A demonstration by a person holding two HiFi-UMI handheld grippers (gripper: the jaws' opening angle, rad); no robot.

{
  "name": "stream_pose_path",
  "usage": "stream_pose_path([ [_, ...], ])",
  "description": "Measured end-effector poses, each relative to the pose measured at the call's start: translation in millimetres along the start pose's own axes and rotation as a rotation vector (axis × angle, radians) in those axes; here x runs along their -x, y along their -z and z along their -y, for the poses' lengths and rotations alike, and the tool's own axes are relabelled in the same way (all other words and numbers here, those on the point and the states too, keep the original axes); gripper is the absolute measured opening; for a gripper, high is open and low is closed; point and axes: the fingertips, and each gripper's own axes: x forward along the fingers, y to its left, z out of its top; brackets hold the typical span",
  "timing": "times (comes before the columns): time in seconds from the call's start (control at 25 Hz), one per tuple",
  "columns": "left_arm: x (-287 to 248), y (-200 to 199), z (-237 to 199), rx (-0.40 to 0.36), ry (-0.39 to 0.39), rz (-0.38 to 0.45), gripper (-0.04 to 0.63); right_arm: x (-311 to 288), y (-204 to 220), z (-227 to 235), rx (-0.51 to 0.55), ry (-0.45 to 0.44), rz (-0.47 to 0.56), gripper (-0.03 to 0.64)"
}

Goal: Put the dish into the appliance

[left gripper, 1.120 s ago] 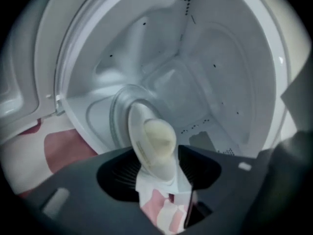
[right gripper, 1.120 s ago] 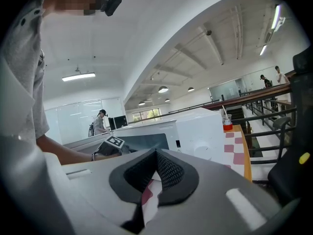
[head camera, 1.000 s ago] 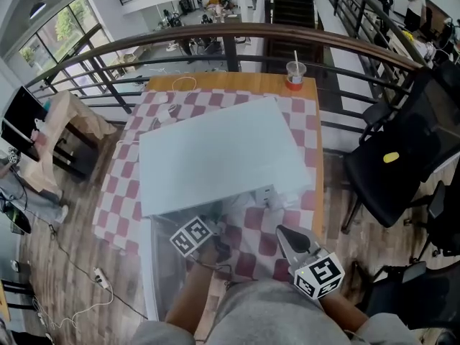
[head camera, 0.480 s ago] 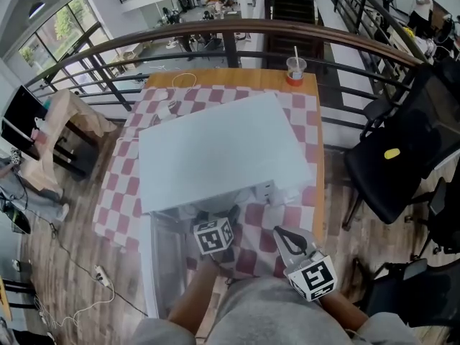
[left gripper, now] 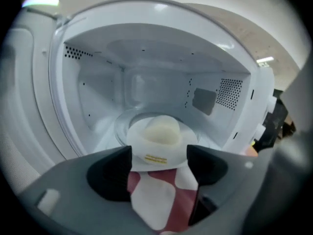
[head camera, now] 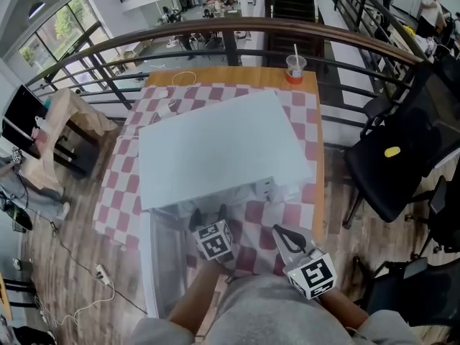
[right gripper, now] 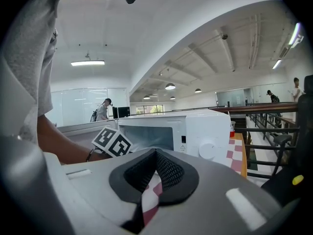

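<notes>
Head view, left gripper view and right gripper view of one moment. A white microwave (head camera: 215, 149) stands on a counter (head camera: 237, 83) covered by a red-and-white checked cloth (head camera: 121, 185); its door (head camera: 159, 264) hangs open at the near left corner.

Dish. The white dish (left gripper: 159, 131), holding a pale rounded mass, rests on the glass turntable (left gripper: 121, 127) inside the microwave cavity, roughly at the centre of the cavity floor.

Left gripper (head camera: 208, 215). Held at the cavity opening, pointing in and downward. Its jaws stand apart and have just been closing a little. The near rim of the dish shows in the gap just past the jaw tips, with neither pad seen pressing on it. Lower in the gap the checked cloth is visible.

Right gripper (head camera: 279, 232). Held over the cloth to the right of the left gripper, in front of the microwave's control side and apart from it. Its jaws meet at the tips, with nothing between them.

Background. A cup with a straw (head camera: 295, 70) stands on the bare far edge of the counter. A curved railing (head camera: 215, 31) runs behind the counter, and a black chair (head camera: 392, 165) stands to the right.
</notes>
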Motion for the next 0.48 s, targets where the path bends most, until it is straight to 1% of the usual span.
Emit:
stream_pose_path([
  [0.04,-0.1,-0.4,1.8,-0.03,-0.001,0.006,0.356,0.2,-0.3,-0.6,0.0,-0.001,0.0,-0.002],
  [0.12,1.5,1.4,8.1,-0.057,0.016,-0.004,0.347,0.8,-1.1,-1.3,0.002,-0.004,0.0,-0.001],
  [0.28,2.5,10.6,11.5,-0.044,0.016,-0.033,0.347,1.8,0.2,-1.5,0.006,-0.007,-0.003,-0.002],
  [0.48,-12.1,3.0,9.6,-0.039,-0.003,-0.017,0.333,1.3,-0.7,0.8,0.014,-0.008,-0.002,-0.002],
])
